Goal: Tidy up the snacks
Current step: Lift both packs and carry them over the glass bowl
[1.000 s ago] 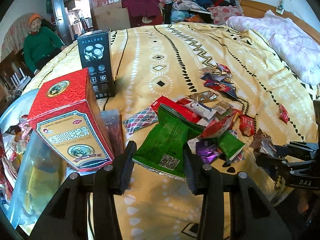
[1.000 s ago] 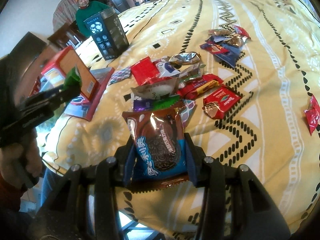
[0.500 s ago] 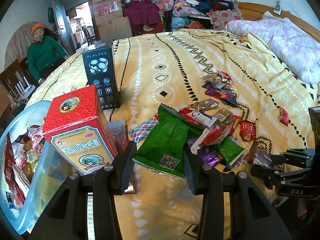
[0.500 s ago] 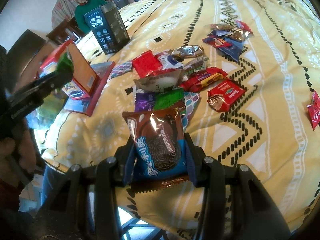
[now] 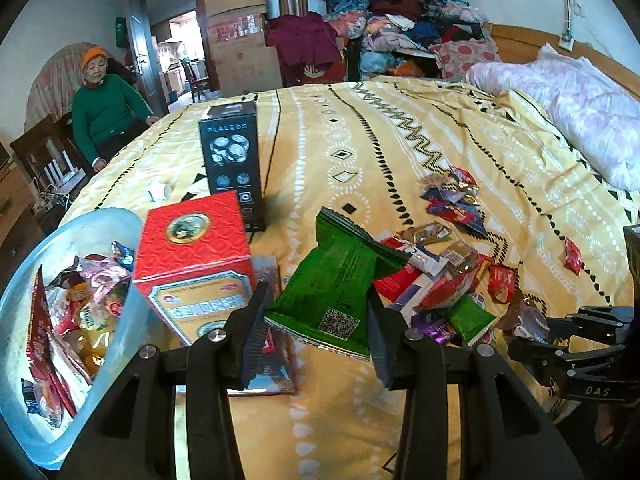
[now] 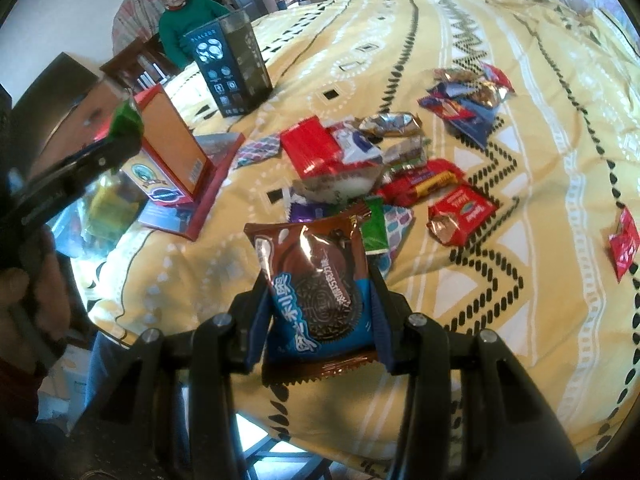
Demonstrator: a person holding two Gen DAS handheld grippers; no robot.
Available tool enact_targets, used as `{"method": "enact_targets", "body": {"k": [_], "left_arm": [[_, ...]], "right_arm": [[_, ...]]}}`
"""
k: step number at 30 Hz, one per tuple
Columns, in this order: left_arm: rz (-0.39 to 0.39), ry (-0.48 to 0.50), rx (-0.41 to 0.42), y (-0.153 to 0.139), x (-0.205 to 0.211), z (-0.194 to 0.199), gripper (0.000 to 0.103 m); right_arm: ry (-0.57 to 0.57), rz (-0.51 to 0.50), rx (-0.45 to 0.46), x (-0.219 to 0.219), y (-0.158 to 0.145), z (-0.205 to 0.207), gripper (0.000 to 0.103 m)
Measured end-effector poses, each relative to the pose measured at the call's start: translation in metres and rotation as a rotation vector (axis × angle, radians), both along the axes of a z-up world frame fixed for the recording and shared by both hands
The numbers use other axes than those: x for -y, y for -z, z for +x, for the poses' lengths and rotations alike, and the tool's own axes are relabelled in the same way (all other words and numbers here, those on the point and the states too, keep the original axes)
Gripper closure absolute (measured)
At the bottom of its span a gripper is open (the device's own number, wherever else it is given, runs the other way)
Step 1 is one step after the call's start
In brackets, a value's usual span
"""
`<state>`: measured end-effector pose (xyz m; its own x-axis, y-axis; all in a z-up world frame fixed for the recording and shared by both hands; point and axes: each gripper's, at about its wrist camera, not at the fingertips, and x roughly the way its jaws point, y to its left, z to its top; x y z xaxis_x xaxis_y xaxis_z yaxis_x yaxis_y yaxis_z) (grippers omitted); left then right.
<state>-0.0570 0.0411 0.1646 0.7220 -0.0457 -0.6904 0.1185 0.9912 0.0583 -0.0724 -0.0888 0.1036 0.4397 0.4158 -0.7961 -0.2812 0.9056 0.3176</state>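
My left gripper is shut on a green snack packet and holds it above the bed, just right of a clear blue tub with several snacks inside. My right gripper is shut on a brown and blue Oreo packet, held above the bed's near edge. A pile of loose snacks lies on the yellow bedspread beyond it. The left gripper with its green packet shows at the left of the right wrist view; the right gripper shows at the right of the left wrist view.
A red box stands beside the tub, a black box behind it, a flat booklet under them. A second snack cluster and a lone red packet lie farther right. A person in green sits beyond the bed.
My left gripper has risen and swung left with the green packet, bringing the blue tub further into view. My right gripper has held almost still with the Oreo packet.
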Motion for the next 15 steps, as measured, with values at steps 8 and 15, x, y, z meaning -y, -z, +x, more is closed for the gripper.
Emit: {"method": "enact_targets", "body": {"k": [8,15], "left_arm": [[-0.029,-0.034,0.028,-0.015,-0.022,-0.008,0.058],[-0.058,-0.161,0.079,-0.046,-0.087,-0.009,0.058]], "right_arm": [[-0.065,-0.001,0.094,-0.03,-0.046,0.019,0.058],[-0.192,0.045,0.2,-0.093,-0.1,0.045,0.058]]}}
